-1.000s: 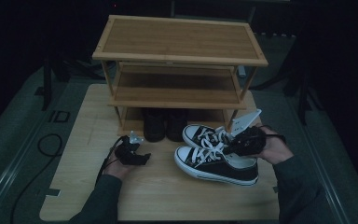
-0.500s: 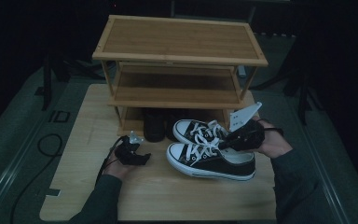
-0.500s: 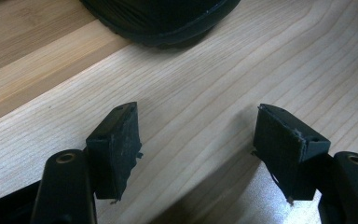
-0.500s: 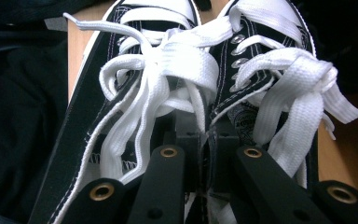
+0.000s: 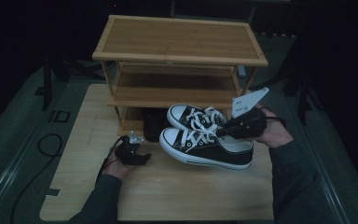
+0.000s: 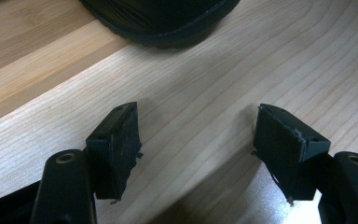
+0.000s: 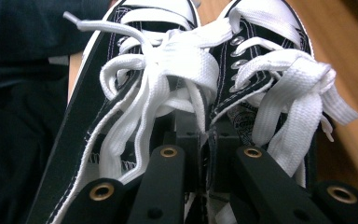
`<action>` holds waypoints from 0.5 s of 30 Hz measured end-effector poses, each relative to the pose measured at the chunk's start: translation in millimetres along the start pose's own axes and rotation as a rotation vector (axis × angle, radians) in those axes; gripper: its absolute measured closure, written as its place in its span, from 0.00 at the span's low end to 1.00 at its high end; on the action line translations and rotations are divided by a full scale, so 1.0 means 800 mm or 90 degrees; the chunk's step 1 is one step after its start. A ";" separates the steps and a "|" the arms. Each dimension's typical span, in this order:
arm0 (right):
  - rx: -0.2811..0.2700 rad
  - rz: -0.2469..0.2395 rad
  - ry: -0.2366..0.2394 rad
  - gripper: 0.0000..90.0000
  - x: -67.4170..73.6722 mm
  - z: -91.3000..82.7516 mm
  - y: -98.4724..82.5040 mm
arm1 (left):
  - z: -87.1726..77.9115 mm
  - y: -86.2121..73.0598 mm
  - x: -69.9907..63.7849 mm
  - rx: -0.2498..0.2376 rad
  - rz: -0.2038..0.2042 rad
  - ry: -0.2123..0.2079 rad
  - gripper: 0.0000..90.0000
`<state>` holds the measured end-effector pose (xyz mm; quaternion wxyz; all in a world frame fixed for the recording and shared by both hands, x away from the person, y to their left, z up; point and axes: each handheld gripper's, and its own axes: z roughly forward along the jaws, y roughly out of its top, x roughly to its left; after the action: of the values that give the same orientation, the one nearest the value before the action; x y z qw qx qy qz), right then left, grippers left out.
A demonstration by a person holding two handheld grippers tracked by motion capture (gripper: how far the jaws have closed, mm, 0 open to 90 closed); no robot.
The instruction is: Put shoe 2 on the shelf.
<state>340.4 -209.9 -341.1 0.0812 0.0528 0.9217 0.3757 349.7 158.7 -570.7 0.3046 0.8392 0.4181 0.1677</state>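
In the high view, a wooden shoe rack (image 5: 179, 56) stands at the far side of the bench (image 5: 168, 196). The right tool (image 5: 228, 129) is clenched on a pair of black sneakers (image 5: 205, 142) with white laces and toe caps, gripping them together near their heel ends. The pair hangs just in front of the rack's lowest level, toes pointing to the left, and looks clear of the bench. A dark shoe (image 5: 153, 123) sits on the bottom shelf behind them. The left tool (image 5: 137, 156) rests low on the bench, near the sneakers' toes but apart from them.

In the left gripper view, the left tool (image 6: 196, 149) is released, its jaws wide apart over bare wood, with the black sole edge of a shoe (image 6: 163, 21) at the top.

In the right gripper view, the right tool (image 7: 205, 154) has its jaws close together, pinching the inner walls of the two sneakers (image 7: 186, 93) where they meet, with white laces (image 7: 182, 70) spilling over them.
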 end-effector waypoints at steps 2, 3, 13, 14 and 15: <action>-0.005 0.003 -0.008 0.95 -0.003 -0.003 0.005 | 0.000 0.000 0.000 0.003 0.004 -0.002 0.35; -0.007 0.008 -0.014 0.95 -0.006 -0.005 0.008 | 0.000 0.000 0.000 0.001 0.002 -0.002 0.35; -0.025 0.079 -0.073 0.95 -0.044 0.000 0.017 | 0.000 0.000 -0.001 0.001 0.001 -0.002 0.34; -0.020 0.088 -0.085 0.95 -0.048 0.003 0.018 | 0.000 0.000 0.000 0.001 0.001 -0.001 0.34; -0.018 0.093 -0.097 0.95 -0.051 0.006 0.019 | 0.000 0.000 0.000 0.001 0.001 -0.002 0.34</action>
<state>382.0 -202.4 -329.7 0.1239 0.1470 0.9011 0.3887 349.6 158.3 -570.8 0.3049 0.8398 0.4172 0.1661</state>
